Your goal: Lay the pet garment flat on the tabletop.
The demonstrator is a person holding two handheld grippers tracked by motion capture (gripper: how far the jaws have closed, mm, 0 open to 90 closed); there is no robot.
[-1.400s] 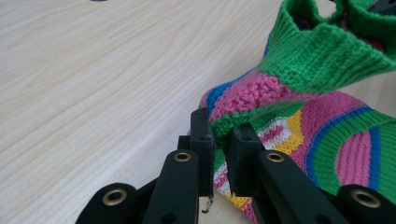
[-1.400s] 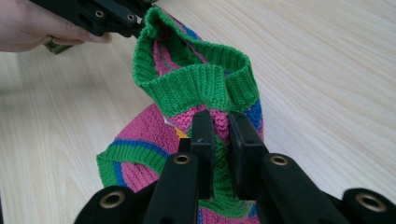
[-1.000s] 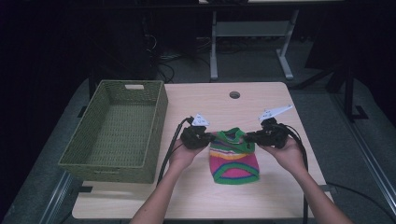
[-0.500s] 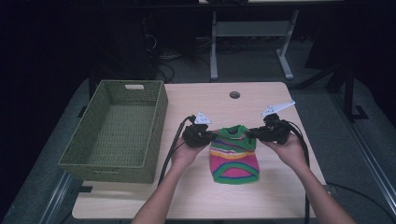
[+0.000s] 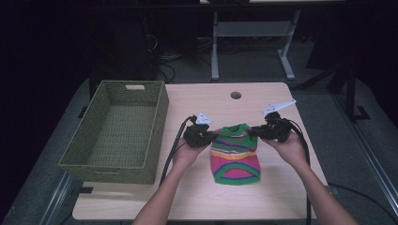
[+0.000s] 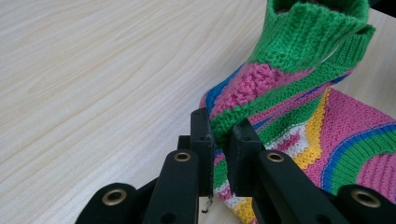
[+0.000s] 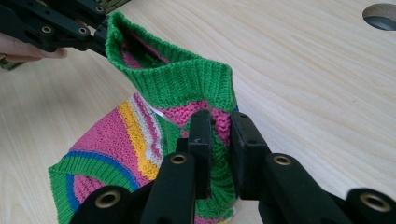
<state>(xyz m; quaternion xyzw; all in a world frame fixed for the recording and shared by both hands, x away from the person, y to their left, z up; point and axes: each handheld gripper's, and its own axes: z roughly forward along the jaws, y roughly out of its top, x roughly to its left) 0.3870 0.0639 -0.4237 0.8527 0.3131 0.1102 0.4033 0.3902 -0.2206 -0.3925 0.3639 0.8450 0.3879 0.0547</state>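
Little has moved since the earlier frame: both hands hold place, sweater barely shifted. High view: striped sweater [image 5: 236, 152] on the bench [image 5: 263, 197] beside the green basket [image 5: 115, 133], no readable writing. Left tool view: left tool [image 6: 219, 135] clenched on the sweater's green edge. Right tool view: right tool [image 7: 218, 128] clenched on the collar side.

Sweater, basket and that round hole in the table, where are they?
sweater [image 5: 235, 157], high view, on its striped middle
basket [image 5: 160, 112], high view, on its right wall
hole [image 5: 235, 95], high view, on its dark middle
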